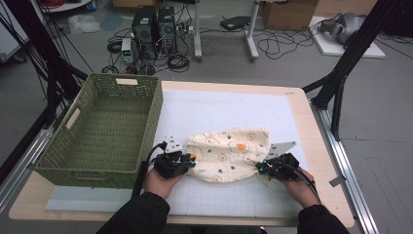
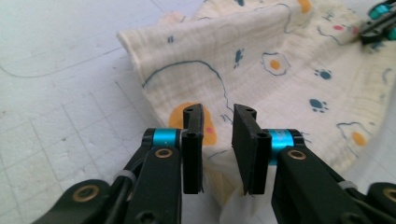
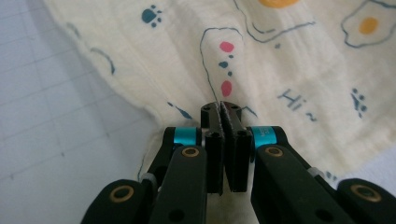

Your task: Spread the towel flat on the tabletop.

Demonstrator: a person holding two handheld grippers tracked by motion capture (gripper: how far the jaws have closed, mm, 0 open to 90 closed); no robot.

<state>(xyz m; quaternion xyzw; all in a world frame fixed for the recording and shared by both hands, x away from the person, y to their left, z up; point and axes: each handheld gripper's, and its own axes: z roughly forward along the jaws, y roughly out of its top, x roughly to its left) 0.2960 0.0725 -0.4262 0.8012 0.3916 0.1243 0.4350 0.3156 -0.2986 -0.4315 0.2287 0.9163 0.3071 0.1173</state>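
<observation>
I see a grey floor (image 1: 292, 63) strewn with cables (image 1: 277, 46), two dark computer towers (image 1: 155, 27), what may be cardboard boxes (image 1: 290, 14), and black stand legs (image 1: 346, 63) flanking the table (image 1: 321, 146).

Here's the cloth (image 1: 228, 153), a cream, crinkly-weave piece printed with fried eggs, blue paw prints, pink dots and a little "Hi", lying on the white gridded mat of the bench (image 1: 297, 105), just right of centre and toward the near edge. It's loosely bunched and folded over itself, not flat: the left gripper view shows one edge curled up into a raised fold (image 2: 154, 51). Its near-right corner is pinched and lifted a touch off the mat (image 3: 219, 100), with fabric creasing toward that spot. The near-left corner hangs slack and free, with nothing pressing on it (image 2: 217, 140).
</observation>
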